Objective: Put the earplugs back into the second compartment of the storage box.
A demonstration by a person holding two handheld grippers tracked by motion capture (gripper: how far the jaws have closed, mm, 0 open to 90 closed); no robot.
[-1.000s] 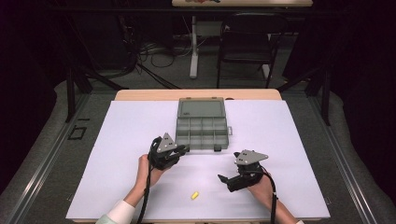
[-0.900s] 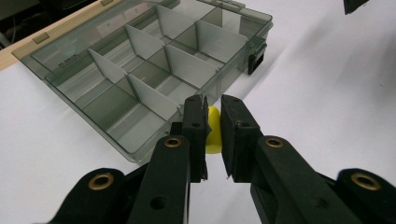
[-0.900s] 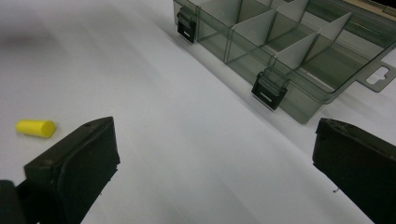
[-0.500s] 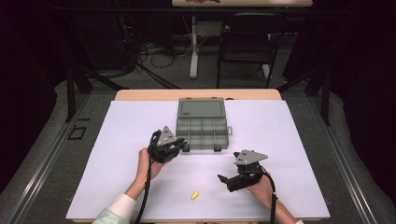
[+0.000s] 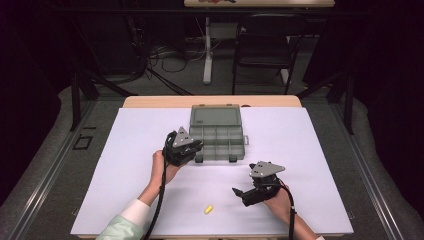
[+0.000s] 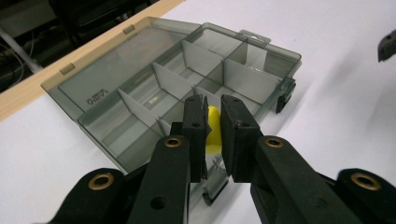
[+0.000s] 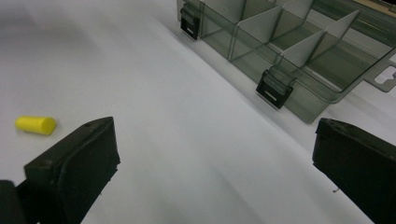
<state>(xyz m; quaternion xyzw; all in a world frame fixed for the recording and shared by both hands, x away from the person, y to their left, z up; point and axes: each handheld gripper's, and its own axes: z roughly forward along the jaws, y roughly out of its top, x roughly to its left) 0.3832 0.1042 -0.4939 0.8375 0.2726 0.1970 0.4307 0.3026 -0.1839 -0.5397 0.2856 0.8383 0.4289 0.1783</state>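
An open grey compartment box [image 5: 220, 135] lies at the middle of the white table. My left gripper [image 5: 196, 148] hovers at the box's front left corner, shut on a small yellow plug [image 6: 213, 130] that shows between its pads above the box's near compartments [image 6: 154, 98]. A second yellow plug [image 5: 208, 209] lies loose on the table near the front edge, seen at the left of the right gripper view [image 7: 36, 124]. My right gripper [image 5: 242, 195] rests low to the right of that plug, jaws wide open with nothing between them, facing the box's latches [image 7: 273, 91].
The box's lid [image 5: 216, 115] lies flat behind it toward the wooden table edge [image 5: 210, 101]. A chair [image 5: 260, 50] and cables stand on the floor beyond the table. Bare white surface [image 5: 325, 150] spreads to both sides of the box.
My left gripper has moved up and toward the box with the yellow plug in it. The right gripper has stayed where it was.
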